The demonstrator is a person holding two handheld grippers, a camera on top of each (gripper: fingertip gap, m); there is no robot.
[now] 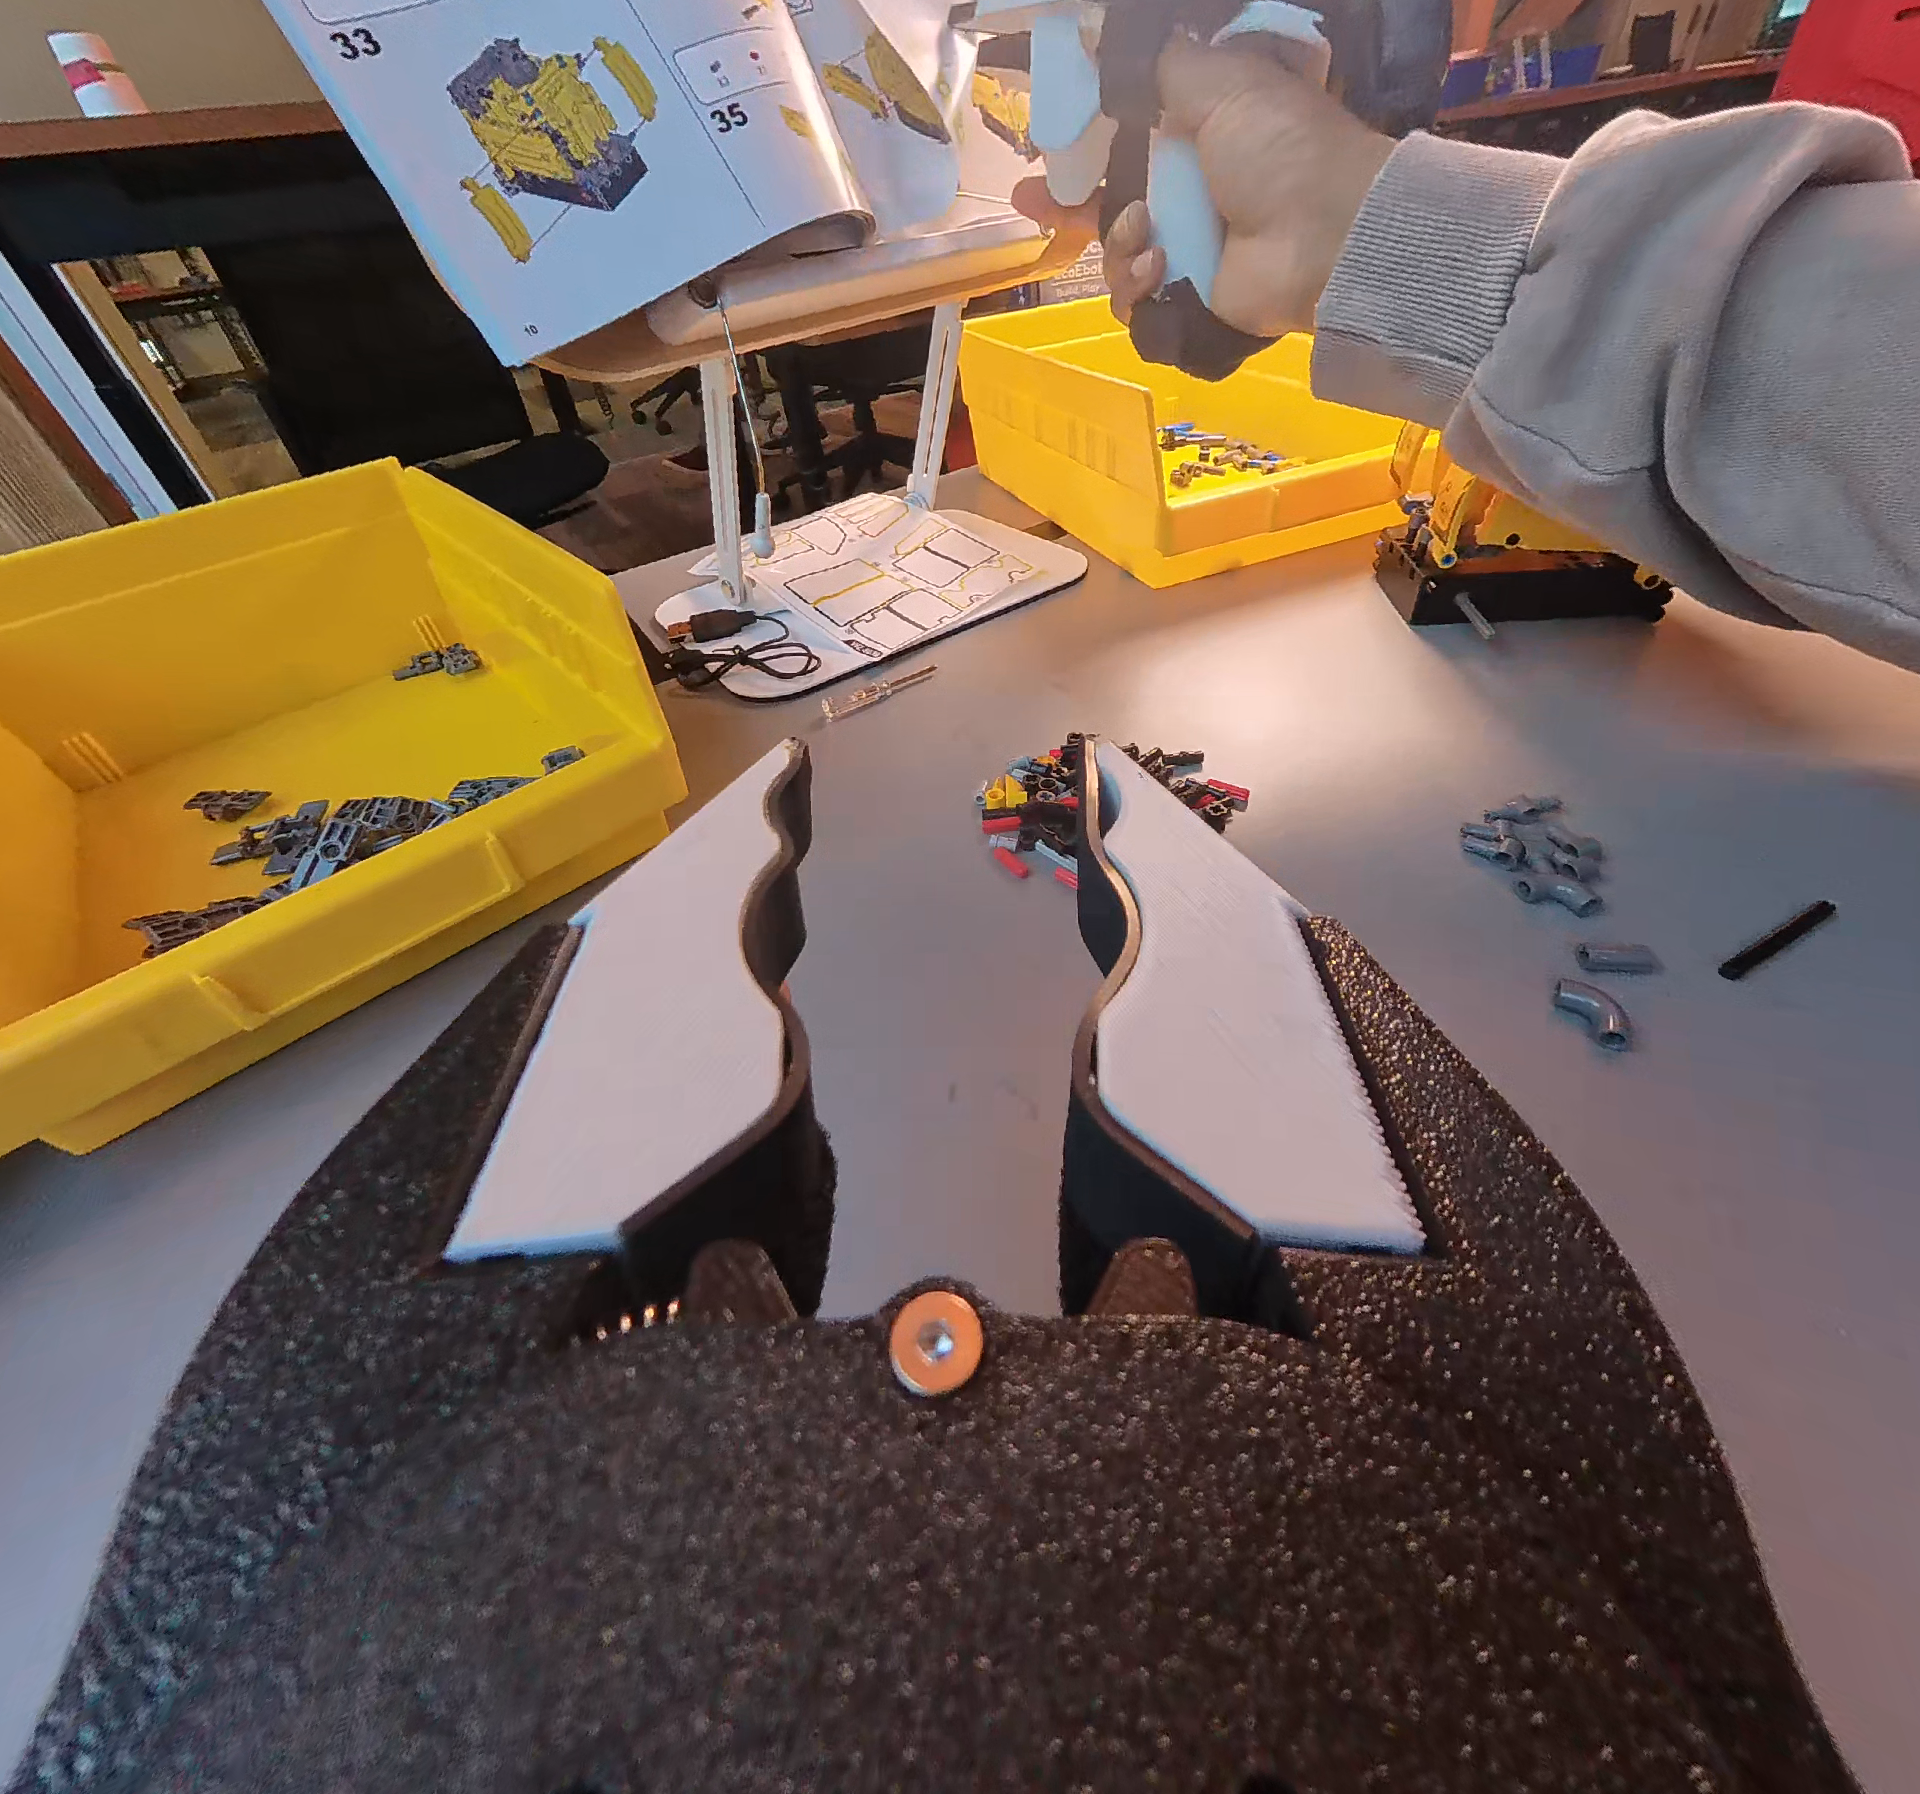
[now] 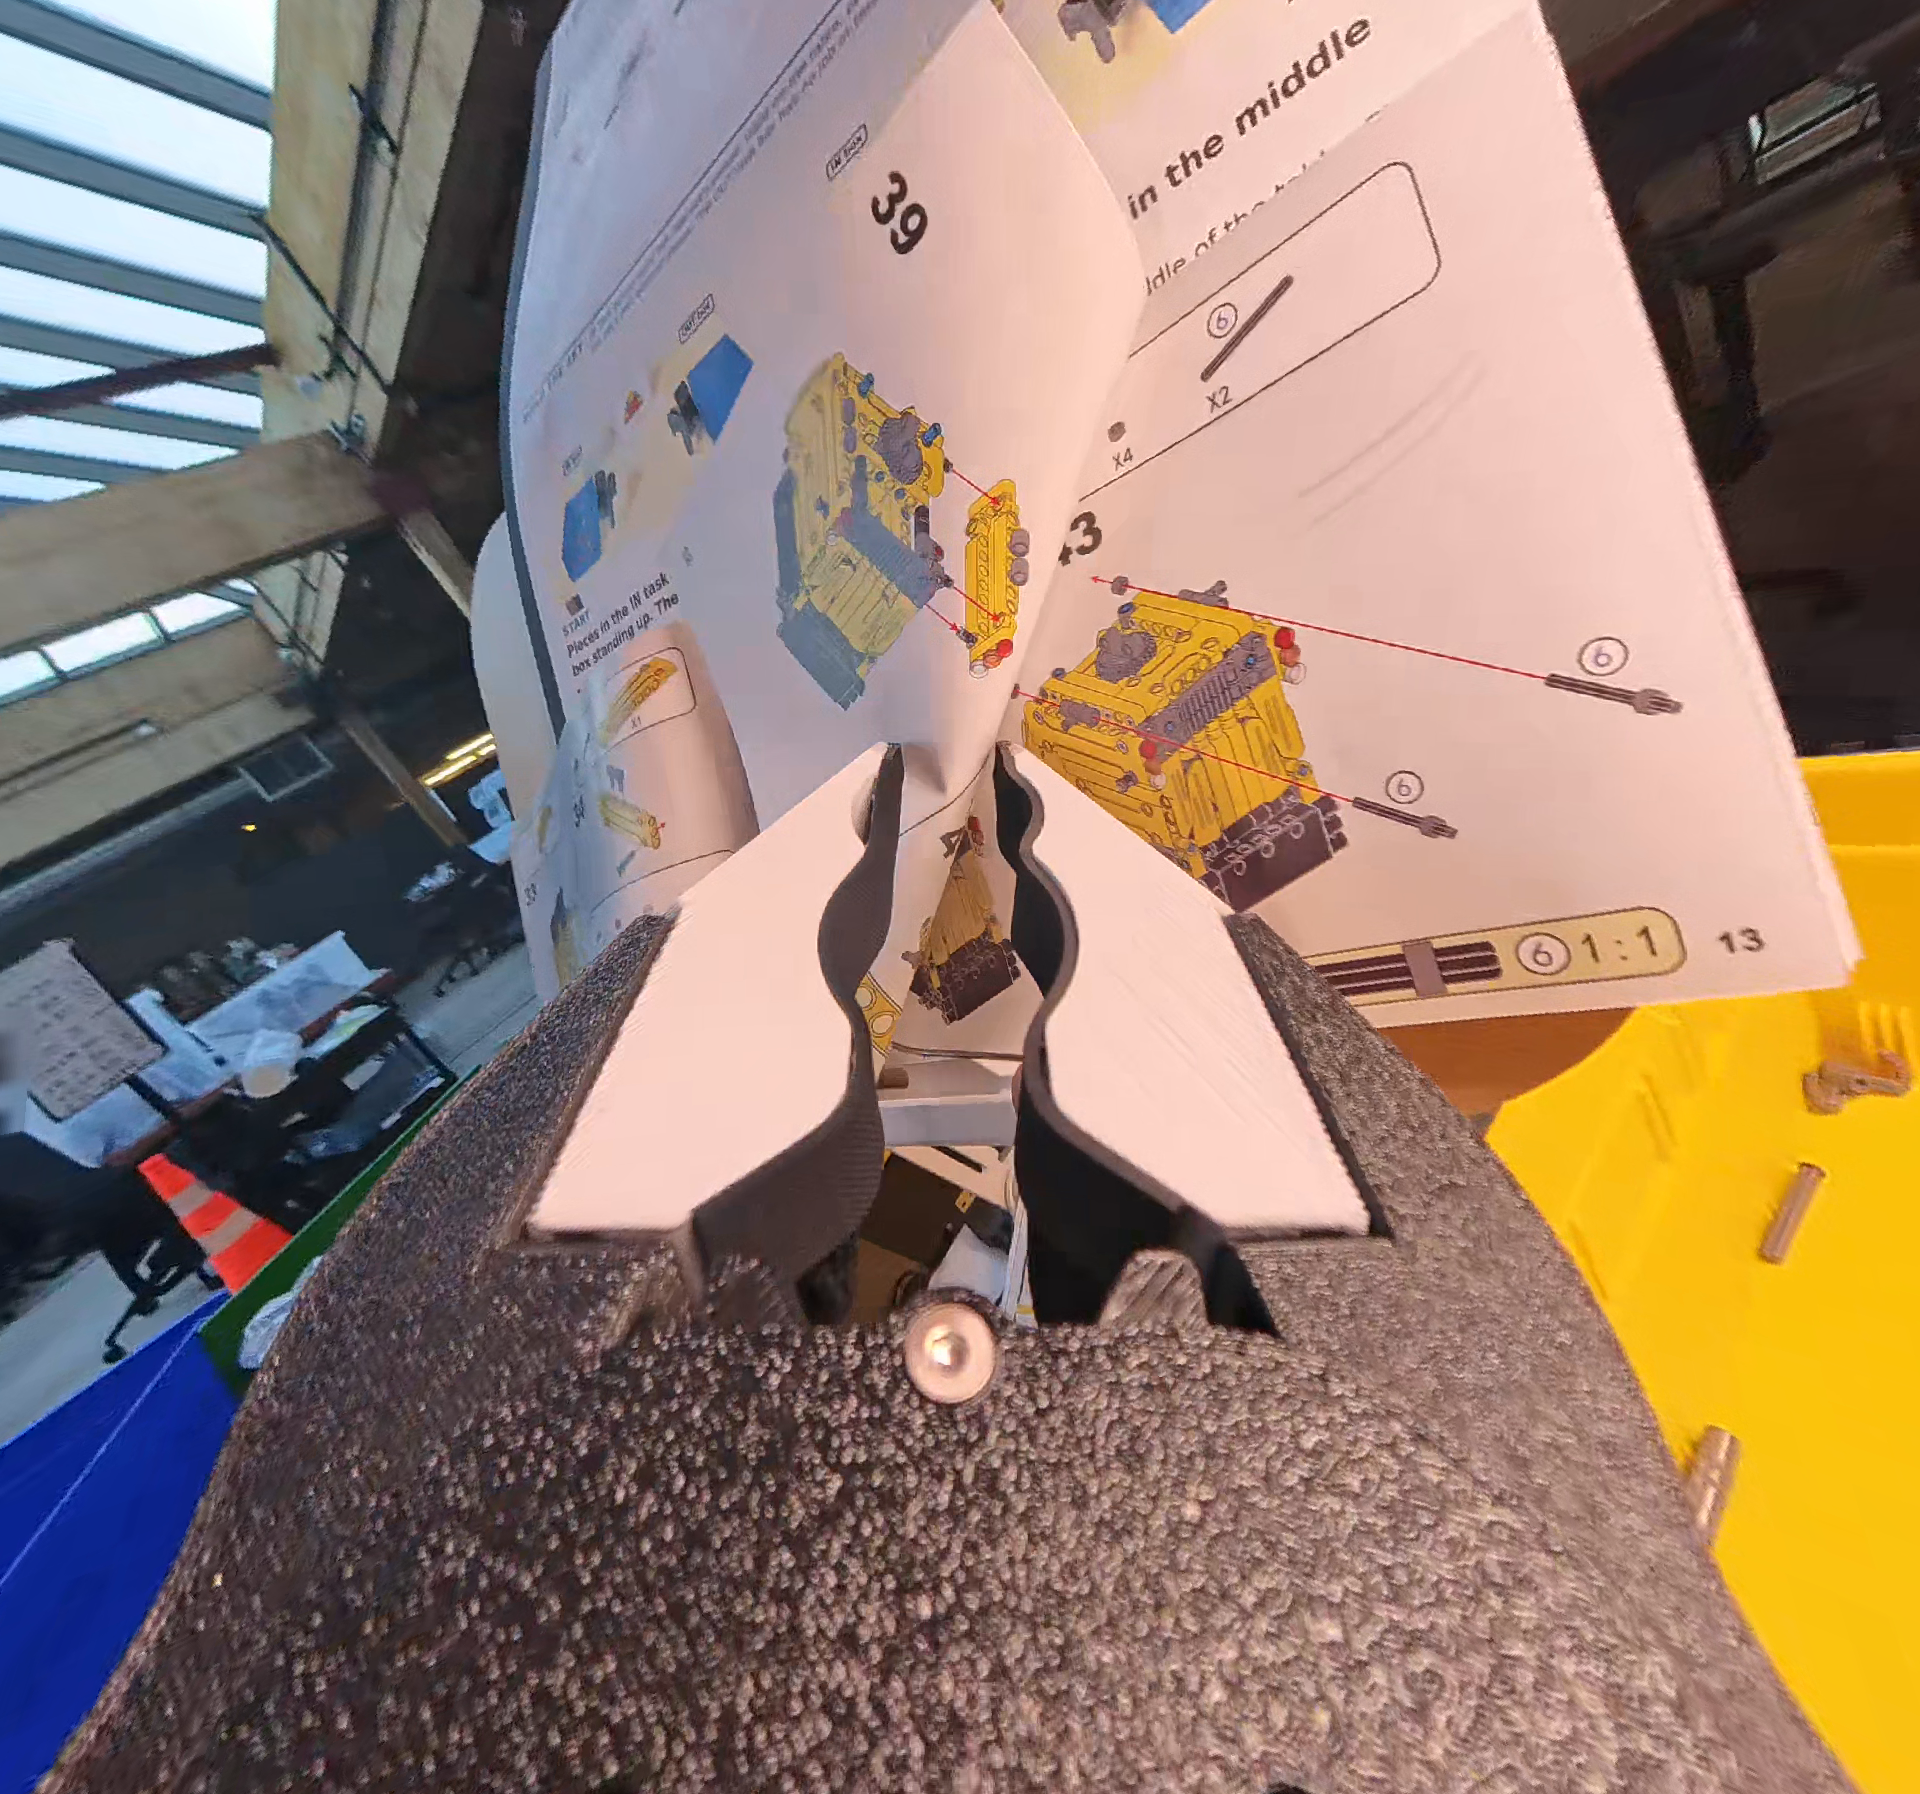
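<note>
In the right wrist view, the right hand-held gripper (image 2: 945,757) sits at frame centre, its white fingers pinched on a curled page of the white paper instruction booklet (image 2: 1039,394) — the page rises from between the tips into the upper half of the frame. A yellow plastic bin (image 2: 1714,1173) fills the right edge.

In the left wrist view, the left hand-held gripper (image 1: 940,757) hovers with fingers apart and empty above the grey table (image 1: 935,1017); a pile of small red, black and grey building pieces (image 1: 1039,809) lies just beside its right fingertip, at centre frame.
</note>
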